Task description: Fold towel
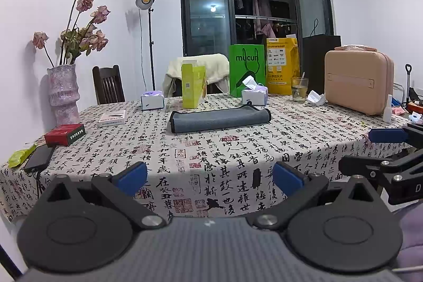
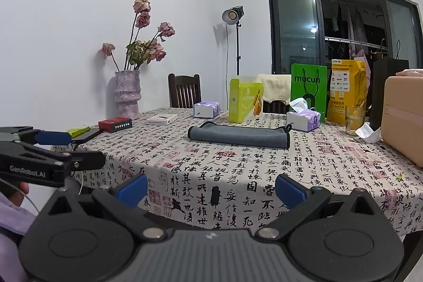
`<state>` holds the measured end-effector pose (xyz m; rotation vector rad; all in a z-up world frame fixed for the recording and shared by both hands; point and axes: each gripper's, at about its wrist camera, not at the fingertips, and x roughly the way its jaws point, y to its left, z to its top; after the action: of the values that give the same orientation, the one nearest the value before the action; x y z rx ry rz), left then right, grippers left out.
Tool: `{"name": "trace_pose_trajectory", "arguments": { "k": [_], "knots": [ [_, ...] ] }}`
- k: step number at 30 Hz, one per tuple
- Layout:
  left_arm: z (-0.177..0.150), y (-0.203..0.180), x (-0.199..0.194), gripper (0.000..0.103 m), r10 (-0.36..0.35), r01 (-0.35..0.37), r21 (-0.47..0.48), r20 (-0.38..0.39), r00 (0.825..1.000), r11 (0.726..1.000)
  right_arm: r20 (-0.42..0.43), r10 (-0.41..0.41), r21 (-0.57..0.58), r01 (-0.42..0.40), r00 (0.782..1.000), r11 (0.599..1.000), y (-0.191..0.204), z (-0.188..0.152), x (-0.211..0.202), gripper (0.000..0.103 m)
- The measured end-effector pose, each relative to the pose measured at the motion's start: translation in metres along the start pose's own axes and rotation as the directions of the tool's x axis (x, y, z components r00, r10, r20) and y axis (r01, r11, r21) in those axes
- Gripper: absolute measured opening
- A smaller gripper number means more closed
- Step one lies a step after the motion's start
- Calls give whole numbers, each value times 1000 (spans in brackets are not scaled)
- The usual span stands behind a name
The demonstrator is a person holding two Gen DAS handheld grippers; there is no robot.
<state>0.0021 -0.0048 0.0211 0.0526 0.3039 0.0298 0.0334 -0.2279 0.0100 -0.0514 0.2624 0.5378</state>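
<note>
The grey towel (image 1: 220, 120) lies on the desk (image 1: 238, 149), on the printed cloth, already doubled into a long narrow strip with a dark hem. Seen from the towel, the yellow-green carton (image 1: 193, 86) stands just behind its left part, the tissue box (image 1: 253, 94) just behind its right end, and the drinking glass (image 1: 299, 90) is farther to the right and behind. The second tissue box (image 1: 152, 100) is behind and to the left of the towel.

The left claw (image 1: 210, 179) is wide open and holds nothing; it hangs in front of the desk edge, well apart from the towel. The right claw (image 2: 211, 188) is also wide open and empty, likewise on the near side of the towel and not touching it.

The main risk, in my judgement, comes from the things behind the towel. If a claw reaches over the far hem to lift it, the fingers may push the carton or the tissue box, and a swing to the right could knock the glass, which seems to hold some liquid, though the view is not clear enough to be sure.

A second risk is the cloth under the towel: a claw that closes too low may pinch both layers and drag the whole cloth with everything on it. Also, if only the top layer of the towel is caught, the strip may open again instead of folding.
</note>
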Motion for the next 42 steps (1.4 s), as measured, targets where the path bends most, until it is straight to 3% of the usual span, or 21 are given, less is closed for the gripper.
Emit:
{"name": "trace_pose_trajectory", "arguments": {
  "k": [42],
  "knots": [
    [0, -1, 1, 103, -5, 5, 0, -5, 1000, 1000, 3, 10, -2, -10, 1000, 1000, 1, -2, 2, 103]
  ]
}}
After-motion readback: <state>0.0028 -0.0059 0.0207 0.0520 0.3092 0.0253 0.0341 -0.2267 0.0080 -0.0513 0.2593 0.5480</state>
